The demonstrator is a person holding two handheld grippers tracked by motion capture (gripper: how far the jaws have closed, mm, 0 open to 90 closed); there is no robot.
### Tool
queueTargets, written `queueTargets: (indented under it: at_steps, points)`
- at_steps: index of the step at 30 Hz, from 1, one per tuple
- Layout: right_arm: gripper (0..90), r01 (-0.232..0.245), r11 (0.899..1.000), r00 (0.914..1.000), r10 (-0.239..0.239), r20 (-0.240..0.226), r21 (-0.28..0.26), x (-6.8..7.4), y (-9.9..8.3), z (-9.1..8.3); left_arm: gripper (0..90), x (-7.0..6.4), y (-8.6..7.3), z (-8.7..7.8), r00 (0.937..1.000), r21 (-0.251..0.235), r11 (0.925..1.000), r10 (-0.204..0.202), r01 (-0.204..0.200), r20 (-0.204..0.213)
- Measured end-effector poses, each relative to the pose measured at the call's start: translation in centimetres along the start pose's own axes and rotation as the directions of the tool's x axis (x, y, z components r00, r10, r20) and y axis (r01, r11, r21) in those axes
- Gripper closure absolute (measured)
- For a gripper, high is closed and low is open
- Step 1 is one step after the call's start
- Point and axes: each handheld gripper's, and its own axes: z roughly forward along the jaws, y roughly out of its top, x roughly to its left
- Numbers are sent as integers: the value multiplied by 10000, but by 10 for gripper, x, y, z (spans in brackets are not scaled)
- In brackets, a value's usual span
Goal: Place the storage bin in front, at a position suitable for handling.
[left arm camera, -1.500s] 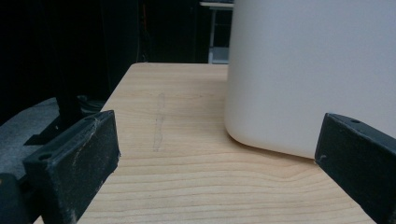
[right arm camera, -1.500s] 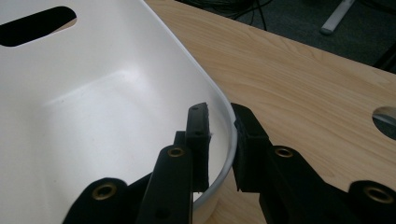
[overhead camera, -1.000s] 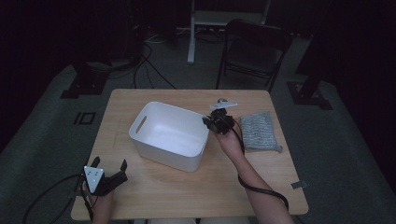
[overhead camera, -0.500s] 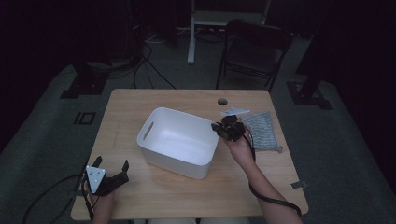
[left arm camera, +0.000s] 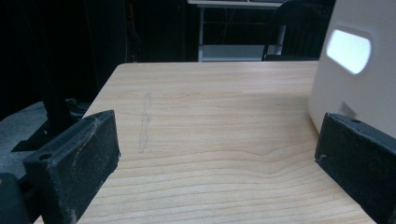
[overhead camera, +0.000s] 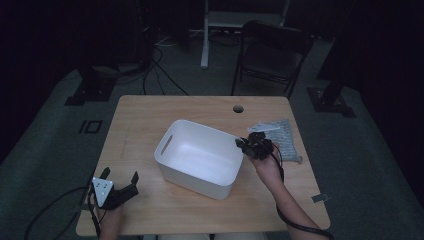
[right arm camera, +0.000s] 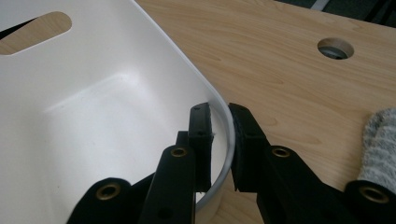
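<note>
two tools work here. at the lower left of the high view the left tool (overhead camera: 120,186) rests released on the pale wooden surface (overhead camera: 145,120), jaws wide apart with nothing between them. at centre frame sits the white rectangular plastic bin (overhead camera: 197,157), slightly askew. the right tool (right arm camera: 220,140) is clenched on the bin's rim, one jaw inside the wall and one outside. the bite looks shallow and sits near a corner, so a pull could let the rim slip free or tilt the bin, i judge. at right, the grey knitted cloth (overhead camera: 286,136) lies just beside that hand and might get dragged. the cloth is cut off in the right tool view, and the dim light blurs its texture.
</note>
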Motion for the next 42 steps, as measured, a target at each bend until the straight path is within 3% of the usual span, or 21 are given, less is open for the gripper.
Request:
queueTargets:
  at_steps: [3,8,23,28,31,36,40,42]
  points:
    - [804,-2,10000,10000,2,16,-30,-2,-5,-6,0,0,0,1,9996,18,10000,-86,86,260]
    - [802,-4,10000,10000,4,15,-59,-3,-10,-12,0,-1,0,1,9995,-98,9998,-147,149,265]
    - [801,-305,9992,9995,303,-86,-272,-14,-29,-33,0,-4,0,0,9996,-168,9997,199,-196,180]
    - [802,-248,9995,9997,247,-33,-210,-17,-32,-38,0,-3,0,1,9998,-126,9999,113,-111,173]
    - [801,-287,9993,9996,286,-61,-220,-19,-32,-39,0,-3,0,1,9993,-62,10000,25,-23,374]
    - [802,-298,9993,9995,297,-54,-228,-18,-32,-39,0,-8,0,0,9976,-14,9984,560,-560,402]
    - [803,-204,9996,9998,206,62,-217,-17,-33,-39,0,-9,1,0,9965,213,9991,336,-353,765]
    - [800,-243,9994,9997,245,58,-226,-17,-33,-39,0,-8,2,0,9951,653,9978,17,-82,991]
